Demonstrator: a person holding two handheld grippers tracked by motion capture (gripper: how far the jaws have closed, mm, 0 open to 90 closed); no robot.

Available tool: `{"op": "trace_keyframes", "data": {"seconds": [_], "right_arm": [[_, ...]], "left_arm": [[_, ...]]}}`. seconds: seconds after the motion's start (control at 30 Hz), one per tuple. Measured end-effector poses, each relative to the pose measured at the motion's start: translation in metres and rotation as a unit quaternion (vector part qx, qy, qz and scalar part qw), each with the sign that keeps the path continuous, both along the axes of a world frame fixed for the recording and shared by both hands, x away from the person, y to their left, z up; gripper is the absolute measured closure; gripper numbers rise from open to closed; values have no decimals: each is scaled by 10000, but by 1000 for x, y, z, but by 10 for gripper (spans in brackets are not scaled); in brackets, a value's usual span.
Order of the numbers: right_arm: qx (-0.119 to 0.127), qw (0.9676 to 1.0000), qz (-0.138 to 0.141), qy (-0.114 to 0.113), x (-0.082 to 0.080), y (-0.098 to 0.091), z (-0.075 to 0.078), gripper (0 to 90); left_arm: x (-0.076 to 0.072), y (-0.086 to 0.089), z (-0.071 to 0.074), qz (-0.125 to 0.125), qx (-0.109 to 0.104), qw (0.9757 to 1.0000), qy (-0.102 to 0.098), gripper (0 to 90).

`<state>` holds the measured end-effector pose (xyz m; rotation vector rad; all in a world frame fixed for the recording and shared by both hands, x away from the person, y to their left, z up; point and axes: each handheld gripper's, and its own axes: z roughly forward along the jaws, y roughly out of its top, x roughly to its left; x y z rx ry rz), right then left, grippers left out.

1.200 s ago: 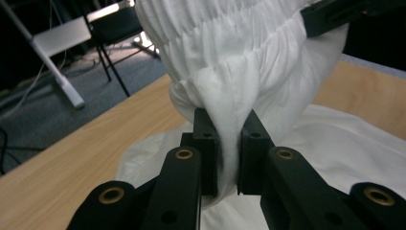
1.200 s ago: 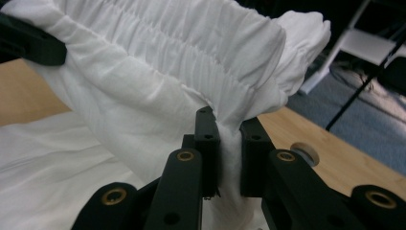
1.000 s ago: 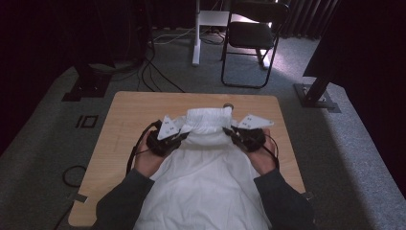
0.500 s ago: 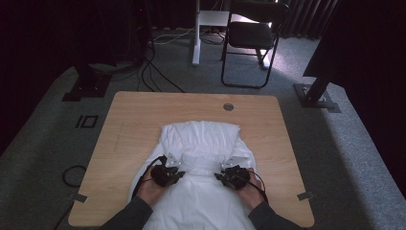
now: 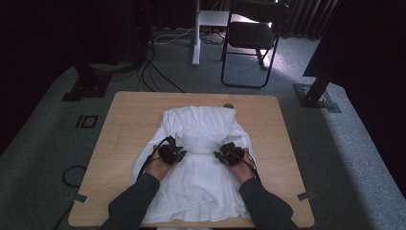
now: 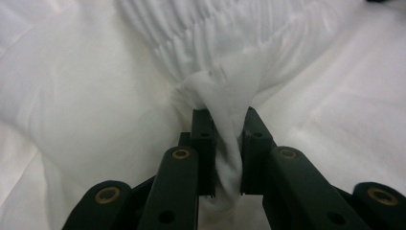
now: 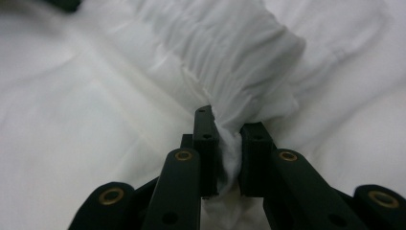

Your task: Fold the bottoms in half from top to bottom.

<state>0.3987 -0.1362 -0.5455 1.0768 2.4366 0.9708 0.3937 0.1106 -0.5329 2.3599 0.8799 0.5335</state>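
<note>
A white garment (image 5: 198,177) with a gathered, pleated band lies spread over the wooden table (image 5: 129,120), its top part folded back toward me. My left gripper (image 5: 178,146) rests on the cloth left of centre, shut on a bunched fold of the pleated band (image 6: 225,129). On the right, my right gripper (image 5: 221,154) is shut on another pinch of the same band (image 7: 230,139). Both sets of jaws squeeze twisted white fabric between their pads. A hand in a dark sleeve holds each gripper from the near edge.
A small round metal piece (image 5: 229,106) sits in the table's far edge by the garment. Beyond the table stand a black chair (image 5: 253,38), a white post (image 5: 196,33) and loose cables (image 5: 158,72) on grey carpet. Bare wood runs along both sides of the garment.
Both grippers came down and back toward me with the garment's top edge, folding it over the lower part. The cloth now lies flatter on the table.
</note>
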Motion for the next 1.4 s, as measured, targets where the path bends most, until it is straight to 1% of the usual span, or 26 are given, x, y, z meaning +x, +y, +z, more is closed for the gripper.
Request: {"op": "trace_keyframes", "data": {"seconds": [0.07, 0.1, 0.17, 0.2, 0.3, 0.37, 0.43, 0.5, 0.53, 0.6, 0.63, 0.67, 0.7, 0.77, 0.9, 1.0, 1.03, 1.07, 1.1, 1.13, 1.17, 1.23, 1.3, 1.33, 1.37, 1.4], "right_arm": [[90, 9998, -72, 149, 13, -3, 1, 804], [90, 9998, -72, 149, 13, -3, 1, 804], [74, 9995, -60, 290, 20, -2, 6, 806], [63, 9996, -57, 265, 20, -2, 10, 807], [229, 9997, -22, 20, 13, -5, 28, 809], [293, 9992, 32, -281, 5, -7, 45, 809], [342, 9975, 82, -618, -3, -10, 61, 809], [524, 9944, 99, -907, -13, -14, 81, 808], [582, 9930, 106, -1025, -16, -16, 87, 808], [796, 9878, 100, -1334, -27, -21, 105, 809], [887, 9854, 102, -1451, -33, -24, 113, 809], [887, 9854, 102, -1451, -33, -24, 113, 809], [934, 9836, 121, -1537, -38, -27, 119, 809], [827, 9859, 252, -1433, -51, -29, 115, 809], [541, 9928, 413, -990, -61, -26, 77, 809], [451, 9968, 420, -509, -63, -25, 44, 809], [420, 9975, 424, -377, -63, -24, 34, 809], [389, 9981, 426, -218, -63, -23, 26, 807], [389, 9981, 426, -218, -63, -23, 26, 807], [339, 9984, 434, -102, -64, -22, 18, 793], [296, 9986, 434, 116, -64, -22, 11, 724], [417, 9977, 506, 178, -64, -26, 12, 580], [581, 9971, 490, 47, -65, -32, 22, 492], [677, 9966, 465, -47, -66, -37, 29, 481], [830, 9955, 429, -136, -66, -42, 37, 474], [1135, 9927, 310, -275, -62, -53, 50, 474]], "left_arm": [[3, -1, 0, 16, -27, 10000, 31, 808], [3, -1, 0, 16, -27, 10000, 31, 808], [8, 2, 6, 28, -122, 9999, 116, 814], [9, 3, 10, 11, -173, 9998, 113, 817], [2, 8, 30, -3, -476, 9988, -70, 821], [-7, 10, 49, -28, -688, 9971, -322, 821], [-17, 12, 68, -28, -902, 9942, -588, 822], [-29, 14, 87, -74, -1079, 9902, -880, 825], [-36, 14, 96, -113, -1191, 9875, -1030, 826], [-49, 14, 110, -228, -1399, 9823, -1227, 827], [-55, 14, 114, -303, -1457, 9809, -1257, 827], [-55, 14, 114, -303, -1457, 9809, -1257, 826], [-65, 13, 115, -400, -1396, 9817, -1235, 826], [-68, 14, 105, -394, -1394, 9842, -1016, 820], [-69, 17, 64, -360, -1292, 9902, -390, 809], [-67, 17, 31, -314, -1207, 9921, 115, 773], [-66, 18, 22, -266, -1177, 9924, 240, 751], [-64, 19, 16, -231, -1207, 9916, 405, 725], [-64, 19, 16, -231, -1207, 9916, 405, 692], [-64, 22, 12, -187, -1309, 9900, 496, 692], [-64, 23, 14, -157, -1343, 9898, 445, 620], [-65, 28, 21, -188, -1432, 9891, 284, 586], [-65, 34, 33, -130, -1504, 9885, 109, 570], [-63, 37, 38, -87, -1563, 9877, 48, 570], [-61, 40, 41, -34, -1601, 9871, 1, 575], [-57, 42, 47, 48, -1648, 9863, -76, 646]]}}
